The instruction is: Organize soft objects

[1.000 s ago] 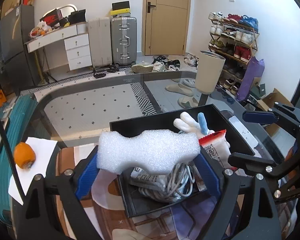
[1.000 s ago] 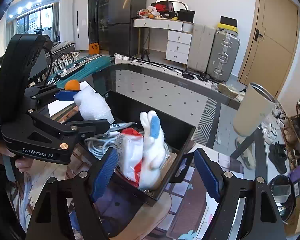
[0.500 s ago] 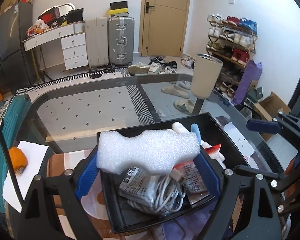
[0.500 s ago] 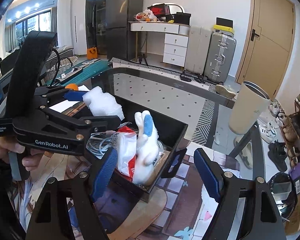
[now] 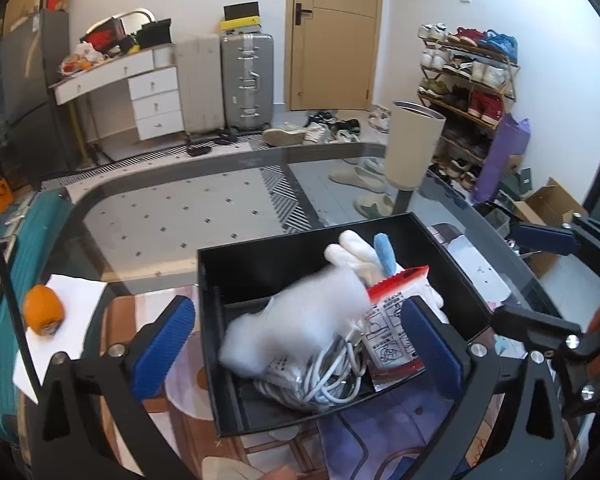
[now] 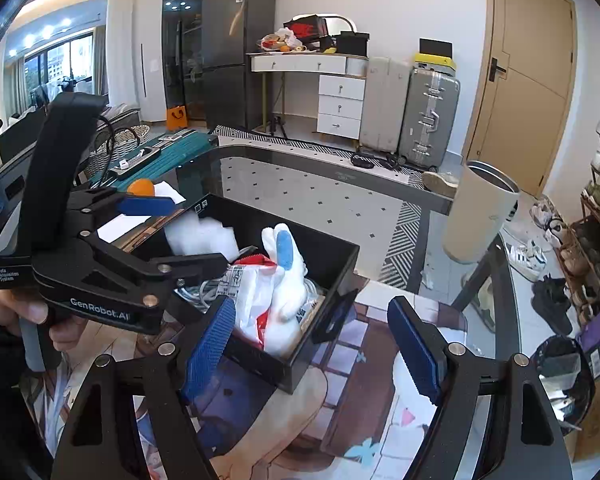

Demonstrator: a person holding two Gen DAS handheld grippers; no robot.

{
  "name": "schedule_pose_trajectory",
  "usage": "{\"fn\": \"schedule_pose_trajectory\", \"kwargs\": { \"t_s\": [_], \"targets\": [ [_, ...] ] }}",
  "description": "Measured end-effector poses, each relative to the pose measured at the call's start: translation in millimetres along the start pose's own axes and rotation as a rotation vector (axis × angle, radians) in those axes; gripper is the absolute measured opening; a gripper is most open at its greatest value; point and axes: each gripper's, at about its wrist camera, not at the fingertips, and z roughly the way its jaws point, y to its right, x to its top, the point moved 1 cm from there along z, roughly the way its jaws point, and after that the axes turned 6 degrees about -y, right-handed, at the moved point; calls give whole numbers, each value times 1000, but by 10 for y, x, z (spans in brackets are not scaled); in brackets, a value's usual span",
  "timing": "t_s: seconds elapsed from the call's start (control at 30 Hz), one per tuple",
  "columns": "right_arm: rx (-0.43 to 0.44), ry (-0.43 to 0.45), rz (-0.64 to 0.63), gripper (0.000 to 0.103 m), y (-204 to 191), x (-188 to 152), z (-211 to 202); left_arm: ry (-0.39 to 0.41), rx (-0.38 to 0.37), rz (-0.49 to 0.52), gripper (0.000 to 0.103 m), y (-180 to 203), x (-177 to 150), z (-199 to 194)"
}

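A black box (image 5: 260, 252) (image 6: 336, 264) stands on the glass table. In it are a white plush with a blue ear (image 5: 364, 256) (image 6: 284, 276), a red-and-white packet (image 5: 396, 320) (image 6: 248, 296) and a coiled white cable (image 5: 324, 380). A white foam piece (image 5: 296, 320) (image 6: 204, 236), motion-blurred, lies loose in the box on top of the cable. My left gripper (image 5: 300, 340) (image 6: 172, 232) is open over the box. My right gripper (image 6: 312, 340) is open and empty at the box's near right corner; it shows at the right in the left wrist view (image 5: 540, 276).
An orange (image 5: 43, 310) (image 6: 140, 188) sits on white paper (image 5: 68, 320) left of the box. A patterned mat (image 6: 380, 392) covers the table under the box. A beige bin (image 6: 480, 212) stands on the floor beyond the table edge.
My left gripper has opened wide and let go of the foam piece, which has dropped into the box. The right gripper has stayed open beside the box.
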Motion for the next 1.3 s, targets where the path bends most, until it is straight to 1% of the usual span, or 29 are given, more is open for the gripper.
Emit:
{"fn": "schedule_pose_trajectory", "kwargs": {
  "t_s": [0.07, 0.17, 0.3, 0.4, 0.47, 0.53, 0.67, 0.73, 0.93, 1.03, 1.17, 1.23, 1.3],
  "targets": [
    [-5, 4, 10, 80, -3, -13, -41, 4, 18, -12, 103, -13, 1, -25],
    [-16, 9, 19, 80, -15, -40, -111, 23, -5, -18, 103, -37, -30, -124],
    [-41, 25, 38, 85, 8, -111, -209, 64, 25, 9, 103, -5, -74, -267],
    [-43, 37, 56, 86, 15, -129, -241, 87, 29, -4, 103, -41, -137, -364],
    [-49, 44, 63, 90, -8, -151, -259, 97, 20, -12, 103, -67, -193, -434],
    [-53, 58, 70, 95, -40, -172, -289, 109, 26, -13, 103, -93, -262, -501],
    [-64, 90, 80, 98, -109, -230, -340, 122, 43, -13, 103, -136, -389, -615],
    [-55, 104, 90, 102, -134, -263, -351, 133, 47, -17, 103, -166, -458, -670],
    [-32, 118, 90, 102, -239, -371, -327, 142, 52, -35, 103, -218, -635, -704],
    [-37, 129, 82, 102, -312, -430, -304, 148, 45, -40, 103, -229, -698, -669],
    [-26, 152, 76, 102, -372, -457, -292, 153, 45, -35, 103, -183, -739, -617],
    [-42, 168, 67, 102, -406, -455, -286, 148, 43, -27, 103, -162, -749, -577],
    [-32, 170, 67, 102, -422, -463, -245, 150, 52, -22, 103, -150, -772, -550]
  ]
}}
